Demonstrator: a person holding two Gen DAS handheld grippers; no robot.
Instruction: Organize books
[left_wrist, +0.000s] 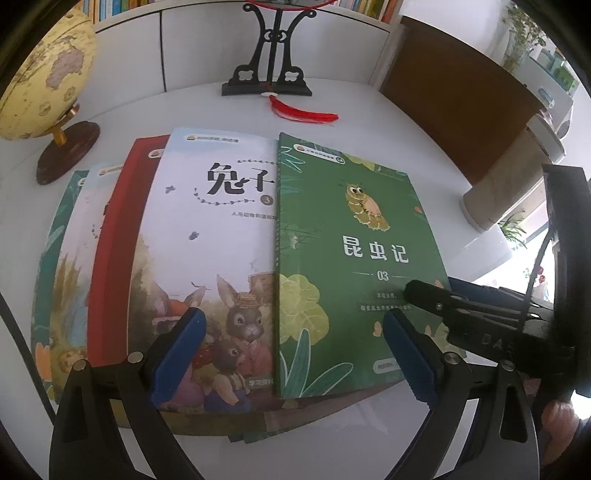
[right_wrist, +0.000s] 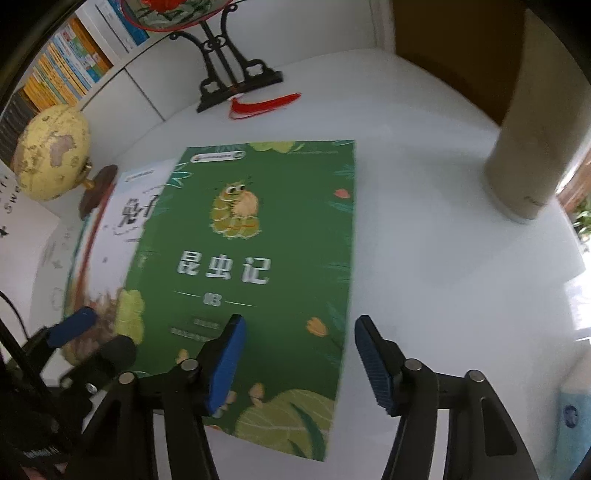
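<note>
My right gripper (right_wrist: 299, 365) stands released, straddling the right edge of the green book (right_wrist: 258, 258) topping the fanned books (left_wrist: 155, 258) mid-table (right_wrist: 443, 258); my left gripper (left_wrist: 293, 363) hovers released above.

A: How much of the rabbit book (left_wrist: 207, 236) can you read?

B: Only part of the title; the green book (left_wrist: 354, 258) covers its right side. The three books (left_wrist: 107, 236) fanned beneath show only strips.

A: And the small print on the green cover?

B: Too blurred in the right wrist view, and the right gripper's fingers (right_wrist: 225, 365) hide some.

A: The round ornament (right_wrist: 166, 14) on the black stand (left_wrist: 267, 62)?

B: Cut off by the top edge.
</note>
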